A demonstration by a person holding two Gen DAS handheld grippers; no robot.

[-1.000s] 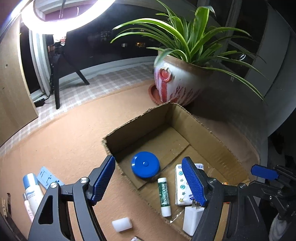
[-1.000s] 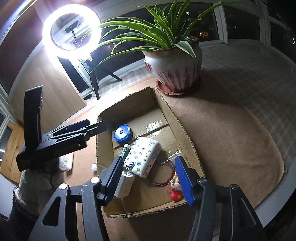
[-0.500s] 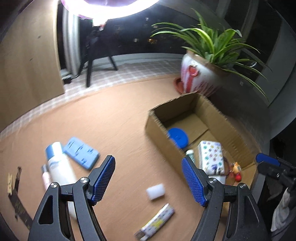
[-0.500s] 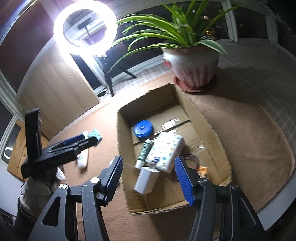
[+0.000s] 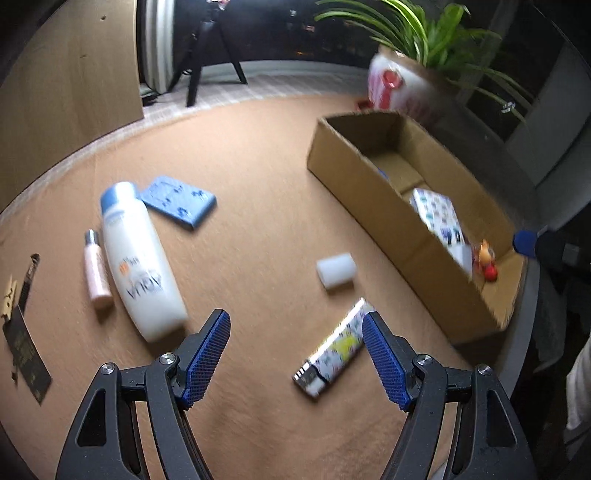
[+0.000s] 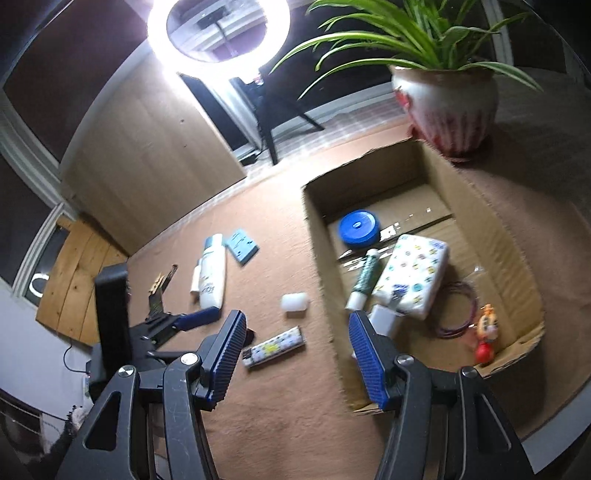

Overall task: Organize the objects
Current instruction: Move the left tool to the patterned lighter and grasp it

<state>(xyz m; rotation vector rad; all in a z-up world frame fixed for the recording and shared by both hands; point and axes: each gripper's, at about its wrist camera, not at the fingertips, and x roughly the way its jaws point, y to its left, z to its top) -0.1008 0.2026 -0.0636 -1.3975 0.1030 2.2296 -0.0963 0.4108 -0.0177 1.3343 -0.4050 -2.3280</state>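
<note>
My left gripper (image 5: 295, 325) is open and empty, low over the tan mat. A patterned lighter (image 5: 334, 350) lies just inside its right pad. A white cap (image 5: 336, 271), a white bottle (image 5: 142, 266), a pink vial (image 5: 96, 275) and a blue pad (image 5: 179, 199) lie beyond. My right gripper (image 6: 295, 325) is open and empty over the lighter (image 6: 275, 347), beside the cardboard box (image 6: 321, 280). In the box lie a blue tin (image 6: 360, 225), a green tube (image 6: 364, 278), a patterned pack (image 6: 412, 275), a white charger (image 6: 384, 317) and a toy figure (image 6: 484, 336).
A potted plant (image 6: 447, 107) stands behind the box, and a ring light (image 6: 218, 33) on a tripod behind the table. A wooden board (image 6: 147, 155) leans at the back left. A black tag with a clothespin (image 5: 22, 332) lies far left. The table edge (image 6: 554, 417) runs close on the right.
The left gripper swung left from above the box and sank toward the loose items on the mat. The right gripper also shifted left, bringing the lighter between its fingers in view. Both stayed open.
</note>
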